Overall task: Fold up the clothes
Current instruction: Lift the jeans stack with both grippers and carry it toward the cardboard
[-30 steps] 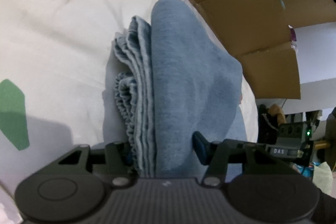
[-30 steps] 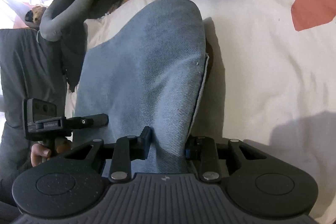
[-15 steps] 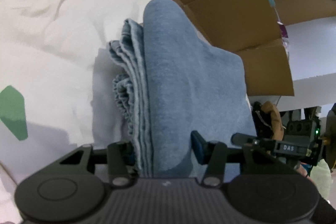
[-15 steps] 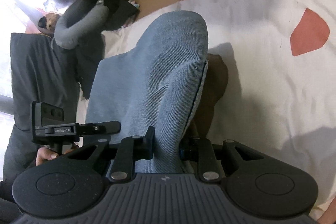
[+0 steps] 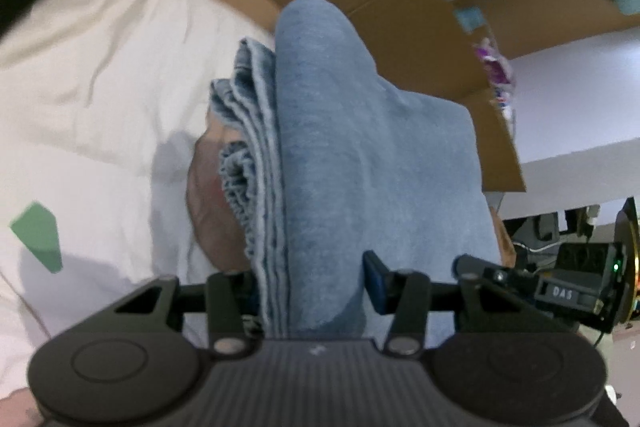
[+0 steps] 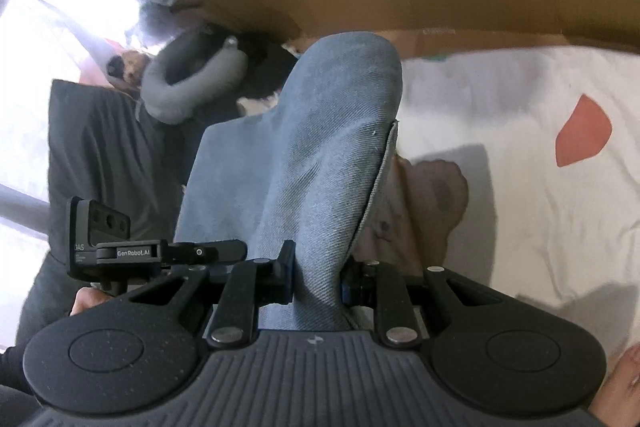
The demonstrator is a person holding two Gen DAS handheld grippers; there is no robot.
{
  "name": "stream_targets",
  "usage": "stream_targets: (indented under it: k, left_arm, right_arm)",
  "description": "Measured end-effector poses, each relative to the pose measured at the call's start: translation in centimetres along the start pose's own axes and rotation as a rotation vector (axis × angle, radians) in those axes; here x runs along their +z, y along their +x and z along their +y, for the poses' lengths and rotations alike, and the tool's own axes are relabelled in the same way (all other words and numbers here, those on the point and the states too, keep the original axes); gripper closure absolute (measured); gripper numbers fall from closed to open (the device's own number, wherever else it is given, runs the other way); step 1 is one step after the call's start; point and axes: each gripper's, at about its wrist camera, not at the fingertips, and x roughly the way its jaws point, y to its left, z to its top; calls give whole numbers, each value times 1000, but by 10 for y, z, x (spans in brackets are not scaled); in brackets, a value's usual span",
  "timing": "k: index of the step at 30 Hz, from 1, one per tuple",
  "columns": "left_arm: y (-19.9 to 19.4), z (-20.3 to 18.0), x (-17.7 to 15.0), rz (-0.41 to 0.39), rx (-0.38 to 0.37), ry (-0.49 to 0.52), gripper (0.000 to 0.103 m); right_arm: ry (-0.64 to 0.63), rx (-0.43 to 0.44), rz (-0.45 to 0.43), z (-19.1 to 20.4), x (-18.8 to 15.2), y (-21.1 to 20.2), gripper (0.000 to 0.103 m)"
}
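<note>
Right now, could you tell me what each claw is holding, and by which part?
Both hold the folded blue garment: the left claw clamps its stacked, layered edge at one end, the right claw its folded edge at the other end.

Up it comes: the folded denim lifts clear of the sheet

The blue garment (image 5: 360, 163) rides higher between the jaws of the left gripper (image 5: 310, 287), which have just been closing on it, and the right gripper (image 6: 316, 277), also tightening; the white sheet (image 5: 100, 99) drops away below, and a pinkish cloth (image 6: 432, 195) now shows beneath the bundle, right of the right jaws, where only shadow lay before
</note>
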Motion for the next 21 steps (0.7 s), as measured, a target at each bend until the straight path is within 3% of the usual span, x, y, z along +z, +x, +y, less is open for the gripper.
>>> stream_targets:
  k: [6, 12, 21]
  left_arm:
    - [-44, -60, 15, 24, 31, 14, 53]
    - [-88, -112, 17, -32, 25, 26, 54]
    - [-148, -157, 10, -69, 28, 52, 54]
  right_arm:
    - [-3, 2, -27, 47, 21, -43, 82]
    - [-30, 30, -65, 101, 42, -89, 82]
    - [-67, 28, -95, 172, 48, -148, 82]
